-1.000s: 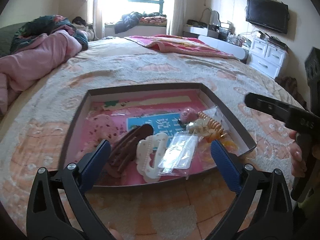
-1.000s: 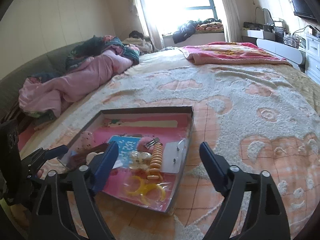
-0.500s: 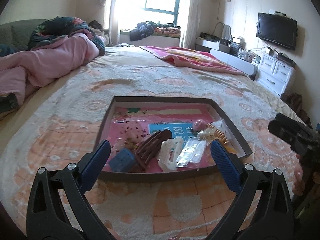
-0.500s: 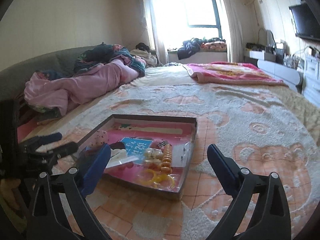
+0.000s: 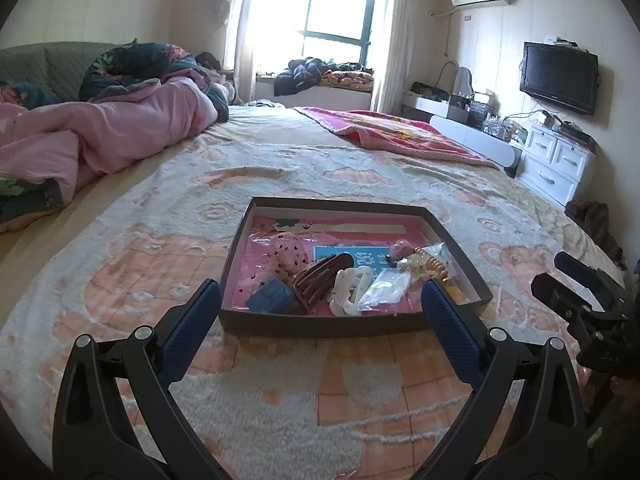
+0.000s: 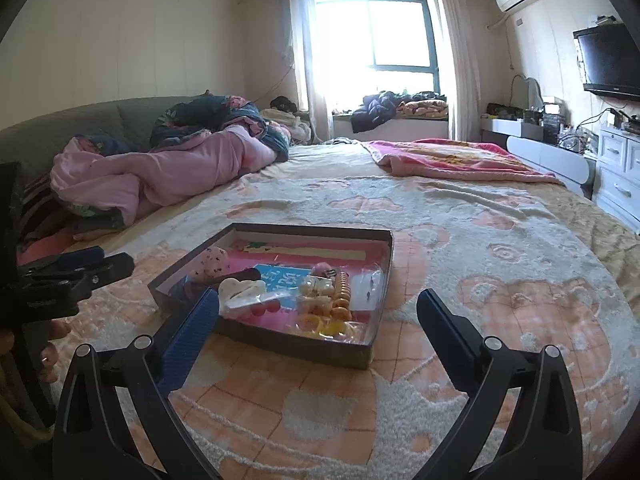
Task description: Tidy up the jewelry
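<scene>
Here, both grippers hover low over the bed (image 5: 280,168), tilted gently downward toward the shallow dark box (image 5: 320,324) that sits on the patterned blanket near the bed's front edge. The left gripper (image 5: 320,312) has its blue-padded fingers (image 5: 192,324) spread wide, nothing between them. The right gripper (image 6: 318,312) is likewise wide apart and empty, just short of the box's near wall. Inside the box lie a brown hair claw (image 5: 320,280), a white hair claw (image 5: 352,286), an orange coil tie (image 6: 343,294) and a clear packet (image 5: 386,290).
</scene>
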{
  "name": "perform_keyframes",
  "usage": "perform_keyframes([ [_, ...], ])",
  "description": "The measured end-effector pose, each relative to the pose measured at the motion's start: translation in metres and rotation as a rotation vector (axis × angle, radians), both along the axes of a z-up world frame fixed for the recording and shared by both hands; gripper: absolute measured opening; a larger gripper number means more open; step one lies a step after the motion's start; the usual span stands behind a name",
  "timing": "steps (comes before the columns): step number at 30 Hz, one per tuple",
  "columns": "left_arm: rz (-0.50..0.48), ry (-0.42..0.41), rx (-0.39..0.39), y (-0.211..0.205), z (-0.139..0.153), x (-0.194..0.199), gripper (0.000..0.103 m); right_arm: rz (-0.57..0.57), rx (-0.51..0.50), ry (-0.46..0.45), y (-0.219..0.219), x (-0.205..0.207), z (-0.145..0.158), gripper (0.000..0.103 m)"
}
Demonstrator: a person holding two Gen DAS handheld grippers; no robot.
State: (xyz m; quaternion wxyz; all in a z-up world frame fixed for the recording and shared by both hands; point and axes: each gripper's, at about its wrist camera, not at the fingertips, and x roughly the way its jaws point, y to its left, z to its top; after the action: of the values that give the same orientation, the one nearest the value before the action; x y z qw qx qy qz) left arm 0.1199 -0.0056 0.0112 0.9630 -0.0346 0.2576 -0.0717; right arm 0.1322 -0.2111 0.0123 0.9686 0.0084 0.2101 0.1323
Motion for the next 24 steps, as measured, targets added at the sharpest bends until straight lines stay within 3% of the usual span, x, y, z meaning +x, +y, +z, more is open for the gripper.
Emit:
perform_keyframes([
  [9,0.013,-0.065,0.027,0.0,0.002,-0.026,0.092,-0.044,-0.023,-0.064,-0.002,-0.021,-0.004,0.096],
  [24,0.02,-0.098,0.033,-0.005,-0.008,-0.049,0.092,-0.112,-0.033,-0.127,-0.001,-0.05,-0.015,0.096],
])
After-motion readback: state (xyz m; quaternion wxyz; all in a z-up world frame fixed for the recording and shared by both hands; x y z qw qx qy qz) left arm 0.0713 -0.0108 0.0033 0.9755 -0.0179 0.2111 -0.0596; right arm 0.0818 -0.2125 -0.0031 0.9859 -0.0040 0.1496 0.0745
